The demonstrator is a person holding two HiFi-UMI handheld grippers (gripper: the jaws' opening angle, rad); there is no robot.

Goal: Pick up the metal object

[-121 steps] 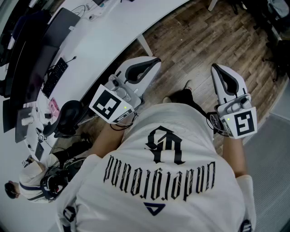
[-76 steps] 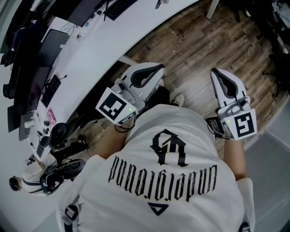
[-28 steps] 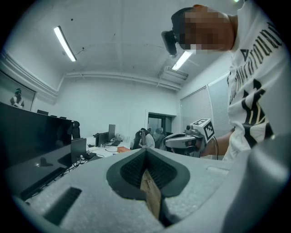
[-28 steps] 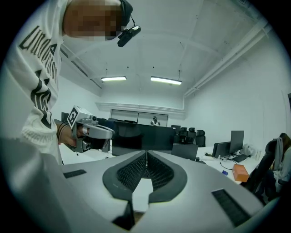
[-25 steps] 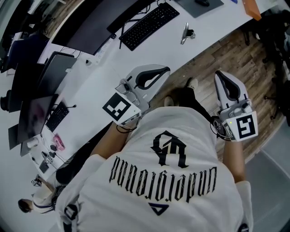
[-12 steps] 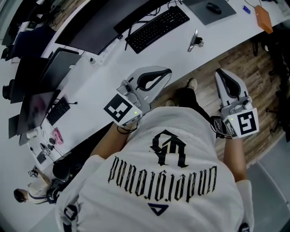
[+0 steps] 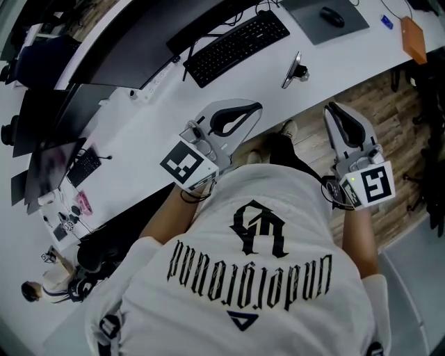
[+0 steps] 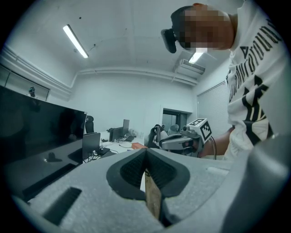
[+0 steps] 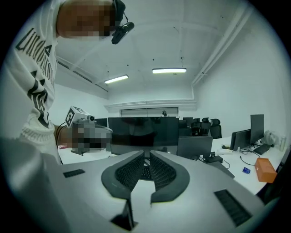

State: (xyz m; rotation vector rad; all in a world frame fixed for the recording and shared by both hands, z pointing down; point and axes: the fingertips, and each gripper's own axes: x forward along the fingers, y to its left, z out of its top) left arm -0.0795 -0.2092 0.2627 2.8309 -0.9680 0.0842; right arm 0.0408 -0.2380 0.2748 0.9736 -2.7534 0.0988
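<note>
Approach phase, nothing picked up yet.

- Metal object (image 7: 295, 70): on the white desk (image 7: 156, 122), close to its near edge. It is just right of the near end of the black keyboard (image 7: 235, 38) and nearer to me than the grey mouse pad (image 7: 327, 14). It reads as a slim silver piece leaning on a small dark base. I cannot make out its exact shape from the head view.
- Left gripper (image 7: 259, 107): held out from the chest, roughly level, nose over the near desk edge. In its own view the jaws are pressed together at the tips, with nothing between the ribbed pads. Closed and empty.
- Right gripper (image 7: 329, 108): same posture, but over the wooden floor (image 7: 375, 90), short of the desk. Its own view shows the tips all but meeting, with only the keyboard and the dark monitor (image 9: 143, 132) visible beyond them. Also closed and empty.

Reasoning on posture: I read this as a carrying stance. Both tools are parked close to the body, with the claws kept closed because there is nothing to hold. The object lies on the far side of the gap between the two noses, well apart from both, so either could serve.

Next, as I judge it: open one claw before closing in, then come at the thin silver part side-on. A thin leaning piece may tip or skid on the smooth desk if nudged. The orange box (image 7: 413, 39) at far right is out of the way.
</note>
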